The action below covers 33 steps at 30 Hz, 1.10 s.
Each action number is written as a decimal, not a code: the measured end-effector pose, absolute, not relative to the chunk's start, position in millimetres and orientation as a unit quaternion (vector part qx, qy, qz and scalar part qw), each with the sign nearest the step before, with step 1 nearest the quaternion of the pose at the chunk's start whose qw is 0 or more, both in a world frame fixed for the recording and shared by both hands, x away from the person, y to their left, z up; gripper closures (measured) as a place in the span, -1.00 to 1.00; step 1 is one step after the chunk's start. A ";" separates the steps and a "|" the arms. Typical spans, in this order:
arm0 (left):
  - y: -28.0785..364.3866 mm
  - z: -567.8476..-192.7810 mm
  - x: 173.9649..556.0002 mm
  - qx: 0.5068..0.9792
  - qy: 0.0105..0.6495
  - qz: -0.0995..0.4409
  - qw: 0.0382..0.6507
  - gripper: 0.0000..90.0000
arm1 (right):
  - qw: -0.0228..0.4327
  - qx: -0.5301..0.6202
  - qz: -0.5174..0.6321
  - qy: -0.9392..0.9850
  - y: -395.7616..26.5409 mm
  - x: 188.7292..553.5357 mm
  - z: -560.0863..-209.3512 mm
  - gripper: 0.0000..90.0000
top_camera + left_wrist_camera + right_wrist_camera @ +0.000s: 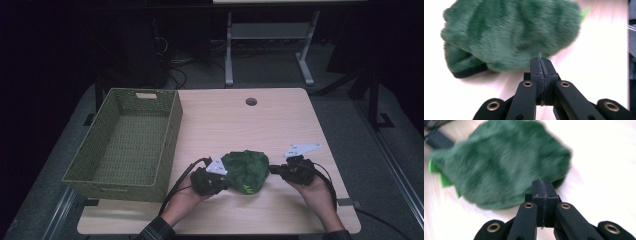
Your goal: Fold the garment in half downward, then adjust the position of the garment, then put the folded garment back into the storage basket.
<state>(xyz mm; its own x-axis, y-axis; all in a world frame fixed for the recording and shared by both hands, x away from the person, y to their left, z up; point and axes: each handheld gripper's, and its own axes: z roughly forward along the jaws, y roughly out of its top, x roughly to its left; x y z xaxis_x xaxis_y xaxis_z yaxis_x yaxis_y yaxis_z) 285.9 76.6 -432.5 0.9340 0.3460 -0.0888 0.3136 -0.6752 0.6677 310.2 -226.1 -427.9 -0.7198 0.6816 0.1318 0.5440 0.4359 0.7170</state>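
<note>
Green plush fabric, a fuzzy camouflage-patterned piece (245,171) with a dark hem and a bright green tag, lies bunched on the tabletop (280,120) between the two tools, near the person's edge and well apart from the woven green basket (127,142) at the left. The left hand-held gripper (541,62) has its jaws pressed fully together at the near edge of the pile; a wisp of fibre sticks up from the seam, so it seems to pinch only a few hairs or a thin fold. The right hand-held gripper (543,183) is likewise clamped flat at the opposite edge, and whether any real cloth sits between its pads is hard to tell. The main risk is a shallow bite: if either tool lifts or pulls now, the pile may slip out and the fabric drop back in a heap. Pulling the two apart unevenly could drag the piece across the wood or towards the edge. A lift towards the basket could snag the trailing cloth on its rim
</note>
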 end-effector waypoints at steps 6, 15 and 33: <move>70.2 -433.9 279.1 0.916 0.173 0.004 0.361 0.99 | 0.095 0.369 0.401 0.833 -226.4 335.9 -417.7 1.00; 50.6 -444.3 278.0 0.921 0.162 -0.004 0.355 1.00 | 0.088 0.364 0.417 0.828 -208.4 377.1 -408.3 1.00; 40.6 -461.4 296.0 0.918 0.183 0.001 0.352 1.00 | 0.022 0.351 0.372 0.859 -178.5 404.1 -449.9 1.00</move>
